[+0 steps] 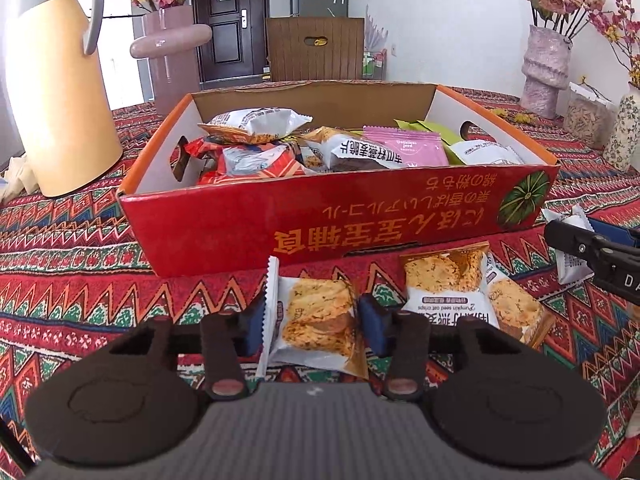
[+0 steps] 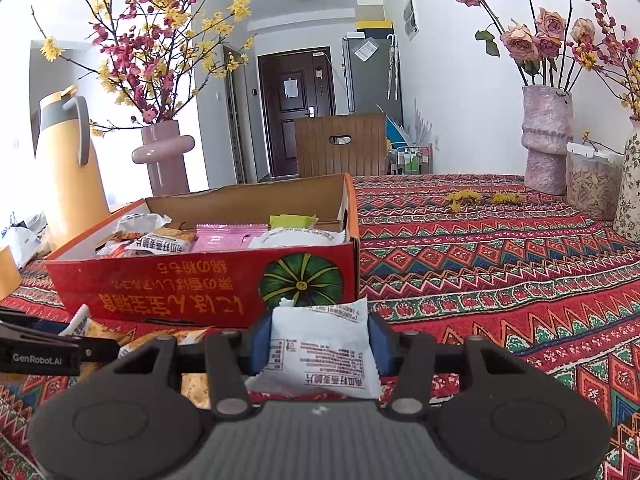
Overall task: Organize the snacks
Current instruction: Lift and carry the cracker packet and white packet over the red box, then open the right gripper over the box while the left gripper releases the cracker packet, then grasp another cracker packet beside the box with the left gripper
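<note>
A red cardboard box point(image 1: 224, 220) stands on the patterned tablecloth and holds several wrapped snacks. Just in front of it, my left gripper point(image 1: 316, 322) is shut on an oat crisp packet point(image 1: 320, 308), with a blue pad against each side. Two more oat crisp packets point(image 1: 444, 280) lie to its right. In the right wrist view, my right gripper point(image 2: 320, 344) is shut on a white snack packet point(image 2: 320, 356), held near the box's point(image 2: 160, 284) front right corner. The left gripper's finger point(image 2: 40, 352) shows at that view's left edge.
A yellow thermos jug point(image 1: 60, 80) and a pink vase point(image 1: 172, 48) stand left of and behind the box. A lilac vase point(image 2: 548, 140), a clear jar point(image 2: 592, 184) and a floral vase point(image 2: 630, 184) line the right side. A wooden chair point(image 1: 316, 48) stands behind the table.
</note>
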Demonstrator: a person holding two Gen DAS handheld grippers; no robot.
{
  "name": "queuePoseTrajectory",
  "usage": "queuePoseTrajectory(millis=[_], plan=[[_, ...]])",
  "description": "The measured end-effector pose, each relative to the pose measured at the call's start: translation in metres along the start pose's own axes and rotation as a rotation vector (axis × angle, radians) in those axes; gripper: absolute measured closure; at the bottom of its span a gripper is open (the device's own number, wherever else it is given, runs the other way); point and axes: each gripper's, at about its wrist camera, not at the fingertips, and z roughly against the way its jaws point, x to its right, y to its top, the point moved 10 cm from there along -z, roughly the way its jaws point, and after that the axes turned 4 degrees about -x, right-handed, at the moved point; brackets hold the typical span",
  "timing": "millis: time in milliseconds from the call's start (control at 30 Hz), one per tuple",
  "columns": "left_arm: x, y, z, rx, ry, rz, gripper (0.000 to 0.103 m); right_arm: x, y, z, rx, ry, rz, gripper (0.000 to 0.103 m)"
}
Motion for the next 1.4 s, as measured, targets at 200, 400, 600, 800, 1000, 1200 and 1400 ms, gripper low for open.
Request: queuePoseTrajectory(millis=[200,400,600,800,1000,1200,1400], plan=[[-0.002,-0.001,0.011,0.031,-0.007,0.028,0.055,0.001,0.0,0.002,0.012,-0.009,0.009,0.054],[-0.001,0.005,0.03,0.076,-0.031,0.038,0.055,-0.001,0.005,0.015,0.065,-0.021,0.017,0.054],[0.004,0.038,0.058,0.177,-0.049,0.042,0.055,-0.021,0.039,0.027,0.138,0.019,0.055,0.054],[-0.001,0.085,0.063,0.241,-0.022,0.062,0.055,-0.038,0.085,0.003,0.152,0.031,0.089,0.054],[-0.017,0.117,0.037,0.219,0.04,0.11,0.052,-0.044,0.102,-0.049,0.068,0.027,0.1,0.045],[-0.032,0.115,0.022,0.206,0.087,0.139,0.016,-0.045,0.091,-0.066,0.018,0.024,0.095,0.017],[-0.026,0.097,0.032,0.213,0.055,0.112,0.0,-0.033,0.088,-0.036,0.066,0.001,0.078,0.0]])
